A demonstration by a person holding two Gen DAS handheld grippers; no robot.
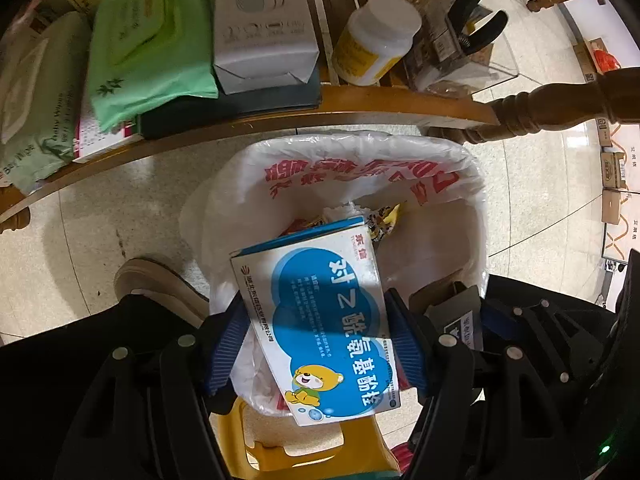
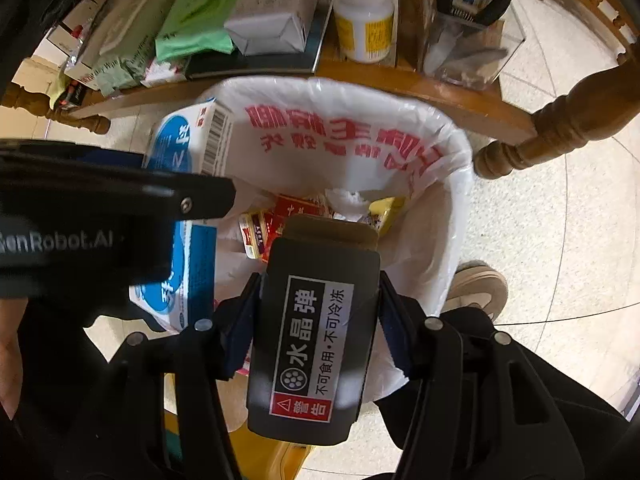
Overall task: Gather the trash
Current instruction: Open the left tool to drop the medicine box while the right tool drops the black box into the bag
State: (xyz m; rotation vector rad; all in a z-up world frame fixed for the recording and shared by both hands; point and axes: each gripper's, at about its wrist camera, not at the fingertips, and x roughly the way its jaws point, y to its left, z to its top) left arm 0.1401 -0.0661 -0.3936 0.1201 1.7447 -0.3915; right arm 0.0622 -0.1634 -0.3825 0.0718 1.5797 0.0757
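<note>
Trash bin point(image 2: 452, 152) beneath 2 downward hand-held grippers

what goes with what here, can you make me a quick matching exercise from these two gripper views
Things:
1. blue and white medicine box
2. black box with a warning label
3. white bottle with a yellow label
4. green wipes pack

Places:
A. lying on the low wooden shelf, left of the grey box
B. clamped in the right gripper over the lined bin
C. standing on the shelf behind the bin
D. clamped in the left gripper over the bin

Pairs: 1-D, 2-B, 3-C, 4-A
</note>
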